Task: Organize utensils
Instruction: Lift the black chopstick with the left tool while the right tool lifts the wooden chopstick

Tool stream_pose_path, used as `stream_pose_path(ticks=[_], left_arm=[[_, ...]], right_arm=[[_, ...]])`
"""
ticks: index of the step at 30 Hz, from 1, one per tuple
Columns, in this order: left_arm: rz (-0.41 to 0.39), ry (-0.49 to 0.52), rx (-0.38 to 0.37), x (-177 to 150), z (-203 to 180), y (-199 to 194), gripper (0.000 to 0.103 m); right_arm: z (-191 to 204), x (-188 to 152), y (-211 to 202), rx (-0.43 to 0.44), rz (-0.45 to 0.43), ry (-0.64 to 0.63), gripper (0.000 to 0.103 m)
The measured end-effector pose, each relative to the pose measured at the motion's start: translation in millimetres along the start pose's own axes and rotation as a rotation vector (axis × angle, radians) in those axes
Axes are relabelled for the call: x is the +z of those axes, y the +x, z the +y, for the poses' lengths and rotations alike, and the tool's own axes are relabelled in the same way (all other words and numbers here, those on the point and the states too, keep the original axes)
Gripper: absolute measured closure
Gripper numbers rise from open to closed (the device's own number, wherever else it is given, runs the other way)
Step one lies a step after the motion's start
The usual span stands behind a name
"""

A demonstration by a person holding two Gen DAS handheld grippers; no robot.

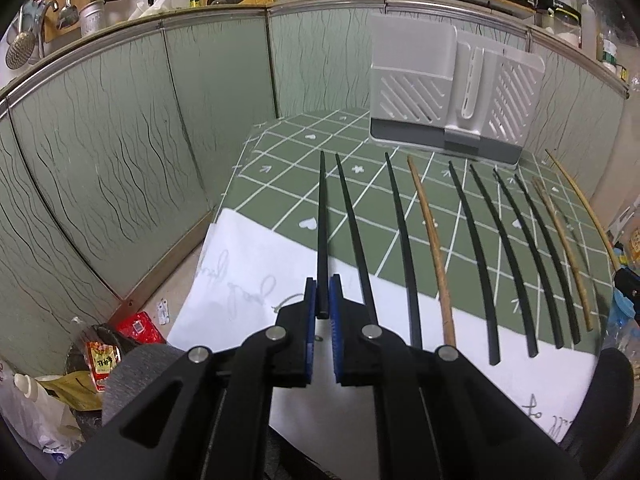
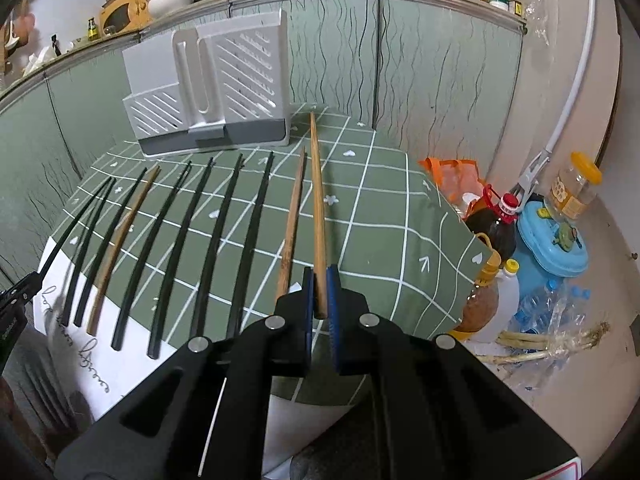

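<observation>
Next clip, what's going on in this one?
A person is sorting chopsticks with a handheld gripper in each hand. The left gripper is shut on a black chopstick, the right gripper on a wooden chopstick, each taken from an end of the row. The other chopsticks lie side by side on the green checked tablecloth. The white utensil holder stands behind them; neither view shows anything in it.
</observation>
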State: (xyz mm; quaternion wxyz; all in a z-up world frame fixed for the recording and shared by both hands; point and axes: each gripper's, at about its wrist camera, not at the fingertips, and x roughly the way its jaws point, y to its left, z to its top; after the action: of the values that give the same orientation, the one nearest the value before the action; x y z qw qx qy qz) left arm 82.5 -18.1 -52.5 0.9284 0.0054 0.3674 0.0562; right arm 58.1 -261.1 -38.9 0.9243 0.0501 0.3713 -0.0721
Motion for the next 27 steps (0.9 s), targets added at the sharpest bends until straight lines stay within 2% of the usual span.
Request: stream_pose_path(ticks=[17, 27], left_arm=[[-0.069, 0.008, -0.033, 33.0, 7.4, -34.6, 0.095], [-0.074, 0.015, -0.040, 39.2, 8.6, -37.8, 0.095]], right_arm=[[-1.6, 25.7, -32.9, 0.029, -0.056, -0.009, 0.097], [-7.3, 22.9, -21.4, 0.036, 0.003, 0.011, 0.097]])
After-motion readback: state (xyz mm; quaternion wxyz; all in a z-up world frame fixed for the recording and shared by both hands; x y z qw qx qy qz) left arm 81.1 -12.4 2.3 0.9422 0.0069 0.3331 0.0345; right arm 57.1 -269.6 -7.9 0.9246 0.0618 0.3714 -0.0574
